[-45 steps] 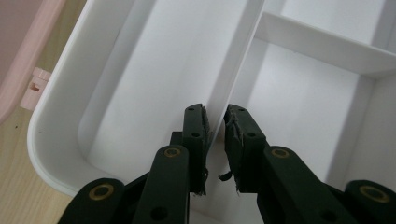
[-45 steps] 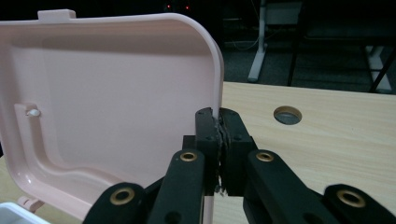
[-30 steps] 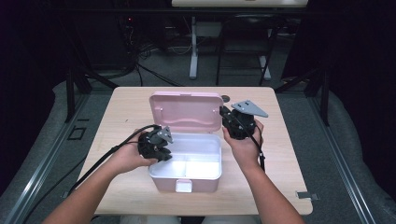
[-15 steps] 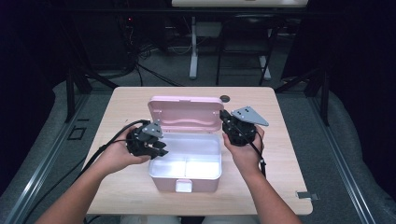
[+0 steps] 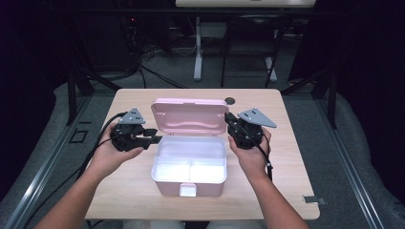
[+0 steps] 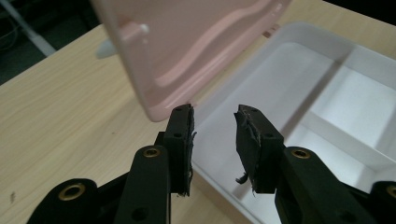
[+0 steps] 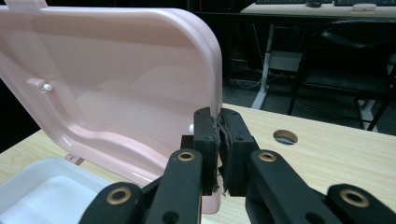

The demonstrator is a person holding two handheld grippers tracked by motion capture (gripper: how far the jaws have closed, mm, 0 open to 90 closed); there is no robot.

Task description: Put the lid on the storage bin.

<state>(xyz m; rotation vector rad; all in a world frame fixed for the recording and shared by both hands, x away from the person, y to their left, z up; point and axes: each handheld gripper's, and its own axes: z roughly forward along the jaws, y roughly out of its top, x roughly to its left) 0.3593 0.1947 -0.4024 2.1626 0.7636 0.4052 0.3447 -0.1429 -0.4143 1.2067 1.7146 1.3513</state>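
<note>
Right tongs (image 7: 218, 140) pinch the side edge of the pink plastic hinged lid (image 5: 191, 117), holding it upright. Left tongs (image 6: 214, 135) spread, empty, just beside the white divided box base (image 5: 189, 164) mid-bench (image 5: 282, 191). Box looks fully opened; compartments empty, so loading or closing is left.

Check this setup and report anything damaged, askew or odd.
The black pads lining the left gripper are frayed, with shreds hanging off their edges; the right gripper, shut on the edge of the pink lid, shows the same wear. The white box sits square and empty, nothing spilled.
</note>
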